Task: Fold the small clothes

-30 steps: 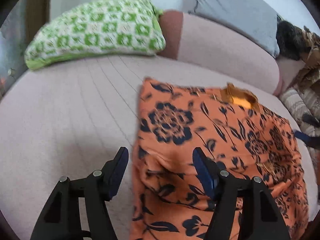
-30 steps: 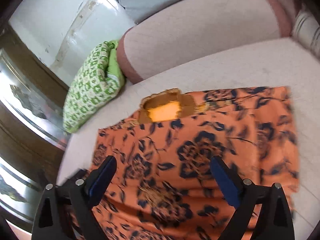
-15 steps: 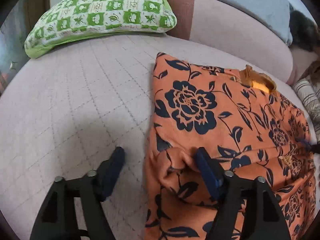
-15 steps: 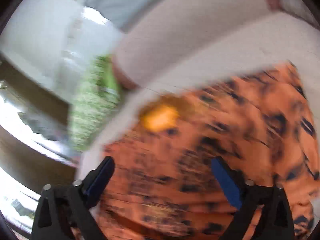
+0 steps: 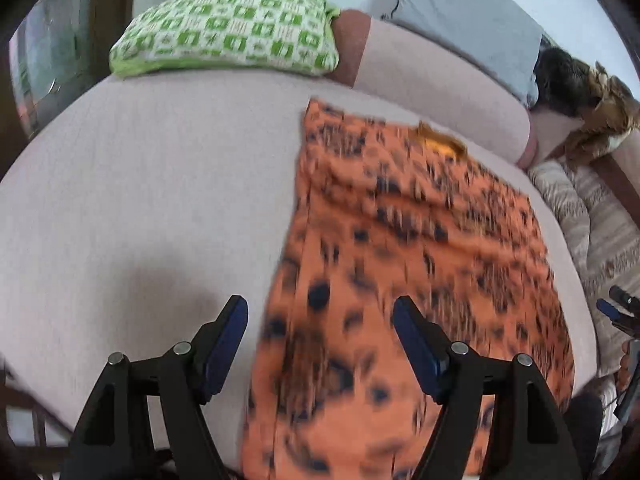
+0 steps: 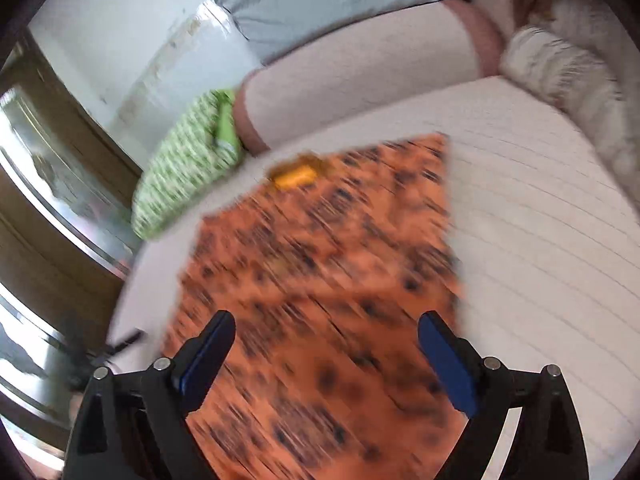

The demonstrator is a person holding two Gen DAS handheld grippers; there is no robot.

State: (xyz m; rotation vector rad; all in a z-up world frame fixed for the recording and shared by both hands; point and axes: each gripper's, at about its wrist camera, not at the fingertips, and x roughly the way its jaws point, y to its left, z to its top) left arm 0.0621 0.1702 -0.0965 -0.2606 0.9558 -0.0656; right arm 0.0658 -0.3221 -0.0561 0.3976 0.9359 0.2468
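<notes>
The orange garment (image 5: 408,264) with its dark flower print lay spread flat on the pale pink quilted bed (image 5: 152,208), folded into a long panel that ran from the near edge up toward the bolster. Its collar, with a yellow label (image 5: 438,145) inside, pointed toward the long pink bolster (image 5: 432,80) at the head of the bed. Both pictures were smeared with blur, so the print read only as dark streaks.

The left gripper (image 5: 320,336) hung above the garment's left edge with its blue-padded jaws spread wide and nothing between the pads; one finger stood over bare bedding, the other over the orange cloth. It gripped nothing.

The right gripper (image 6: 326,356) hovered over the near part of the same garment (image 6: 320,272), jaws likewise wide apart, cloth showing under the gap but not pinched. It was released too. From the left camera a sliver of the right tool showed at the far right edge, beside the striped blanket (image 5: 600,216).

A green and white checked pillow (image 5: 228,36) sat at the head of the bed, against the end of the bolster and well apart from the garment. A grey pillow (image 5: 464,20) leaned on the wall behind the bolster. Off to the right lay a heap of brown and dark fabric (image 5: 592,104); what it was I could not make out.
</notes>
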